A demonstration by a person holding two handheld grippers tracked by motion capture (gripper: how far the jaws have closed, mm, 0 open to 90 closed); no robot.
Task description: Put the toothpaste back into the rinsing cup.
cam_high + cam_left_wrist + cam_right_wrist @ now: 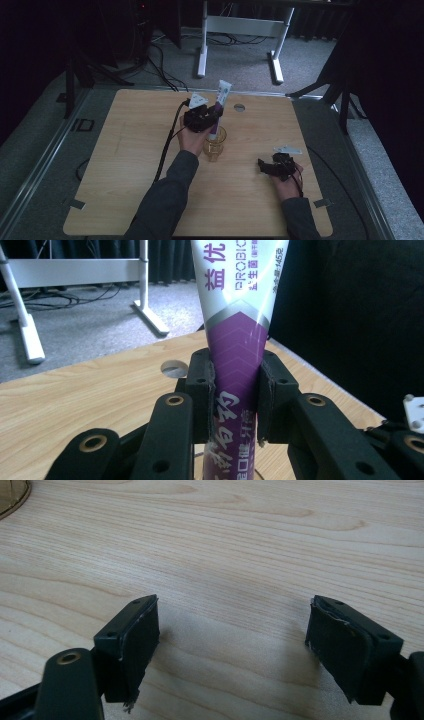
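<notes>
Left of centre on the table (125, 165), the left gripper (202, 119) is clamped on a white-and-purple toothpaste tube (219, 107). In the left gripper view both pads (206, 390) press flat on the purple lower body of the tube (237, 340), one on either side, with no gap showing.

The tube stands nearly upright, crimped end tilted slightly to the far right. Its lower end reaches down into the amber glass cup (215, 144) just right of the hand. Whether the cap touches the cup's bottom cannot be told.

Judgement: placement of the tube in the cup is well advanced. The pick-up is done and the tube is over and partly inside the cup. Lowering fully, release and withdrawal remain.

At the near right, well apart from the cup, the right gripper (270, 167) rests idle, jaws wide apart over bare wood, holding nothing (232, 630).
</notes>
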